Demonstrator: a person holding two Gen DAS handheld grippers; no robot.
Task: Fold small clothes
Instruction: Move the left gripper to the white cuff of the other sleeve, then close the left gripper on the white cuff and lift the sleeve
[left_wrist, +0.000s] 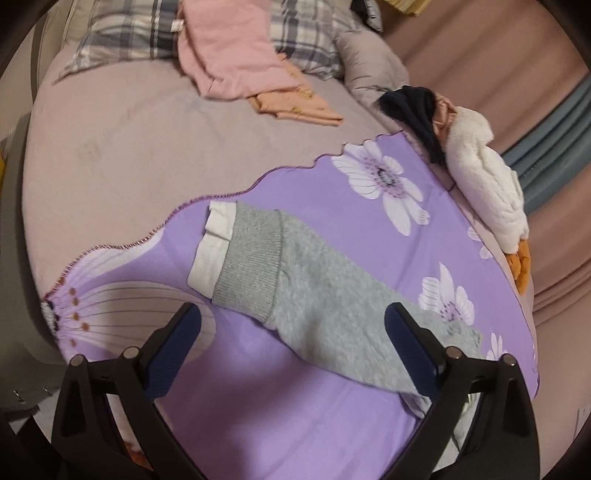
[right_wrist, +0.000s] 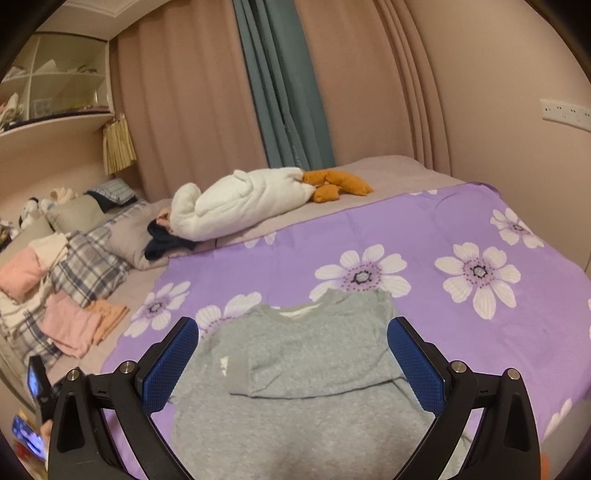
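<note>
Nearest, the left gripper hovers with jaws spread wide over the sleeve of a small gray sweatshirt, holding nothing. The right gripper is also spread and empty above the same sweatshirt, which lies flat on the purple flowered blanket. Farther off sit folded pink clothes on a plaid pillow, and a white plush duck beside the curtains.

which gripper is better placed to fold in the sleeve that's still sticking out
Left. The left gripper is open directly over the outstretched sleeve; the right gripper hovers over the sweater body, where one sleeve already lies folded across.
</note>
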